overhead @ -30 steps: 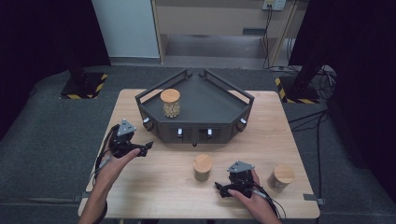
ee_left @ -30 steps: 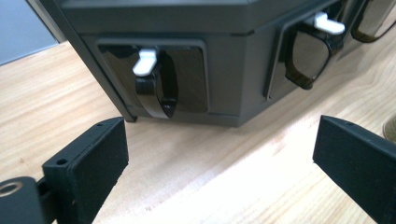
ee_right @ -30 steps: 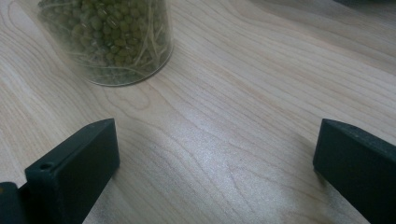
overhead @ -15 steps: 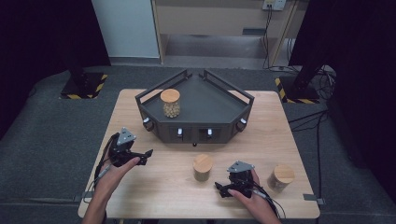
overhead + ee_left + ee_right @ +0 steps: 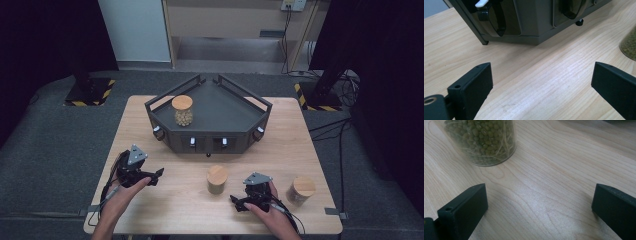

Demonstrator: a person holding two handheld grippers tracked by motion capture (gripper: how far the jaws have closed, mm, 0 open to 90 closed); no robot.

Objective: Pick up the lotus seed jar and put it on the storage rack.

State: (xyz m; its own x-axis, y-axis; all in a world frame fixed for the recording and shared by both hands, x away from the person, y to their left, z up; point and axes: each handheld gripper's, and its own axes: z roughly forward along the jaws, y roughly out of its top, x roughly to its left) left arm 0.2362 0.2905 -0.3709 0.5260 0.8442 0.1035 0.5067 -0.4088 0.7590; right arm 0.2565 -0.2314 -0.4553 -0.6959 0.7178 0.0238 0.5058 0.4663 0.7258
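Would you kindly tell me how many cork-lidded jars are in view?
3: one jar on the dark tray, one mid-table jar, one jar at the right.

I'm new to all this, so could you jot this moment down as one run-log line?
left claw: open, empty | right claw: open, empty, near middle jar | tray: one jar inside | table: two jars, second jar at right

A wooden table [image 5: 150, 112] bears a dark tray [image 5: 235, 107] at its far middle. A corked jar [image 5: 182, 110] stands in the tray's left part. Another jar [image 5: 301, 190] stands near the right edge, well apart.
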